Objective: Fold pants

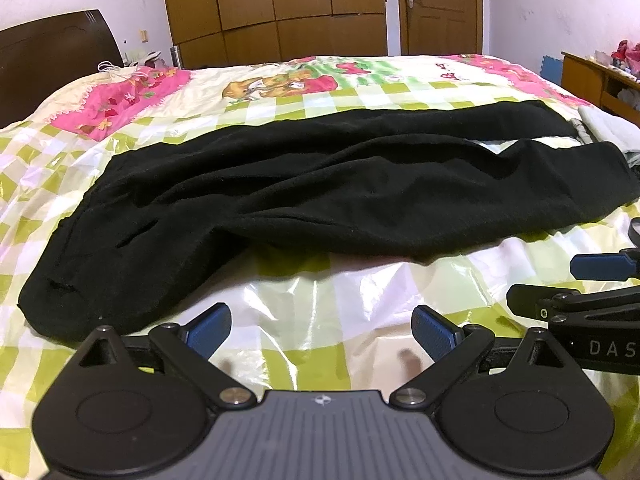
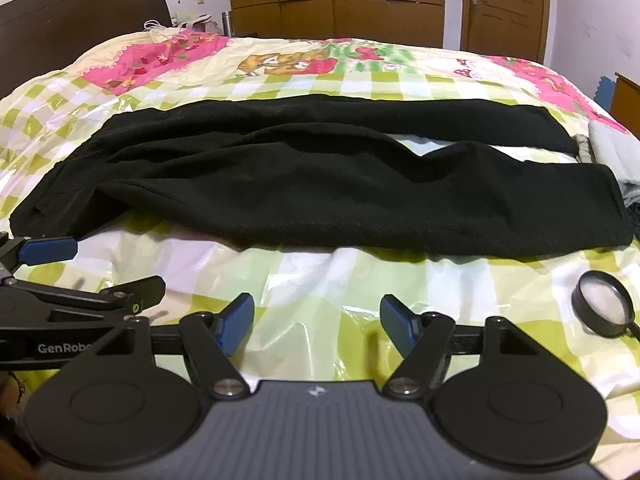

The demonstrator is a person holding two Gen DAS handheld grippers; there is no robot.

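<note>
We log: left gripper [image 1: 322, 330] and right gripper [image 2: 317, 322], side by side, both spread wide and empty over the near sheet; black pants [image 2: 300, 184] flat across the bed [image 2: 320, 280] beyond them; magnifying glass [image 2: 605, 309] near right

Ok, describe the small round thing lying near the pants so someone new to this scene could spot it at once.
Start at the bed with its checked green and white cover, where the black pants lie spread across. On the cover in front of the leg end lies a magnifying glass. Its round, black-rimmed clear lens and short handle set it apart.
</note>
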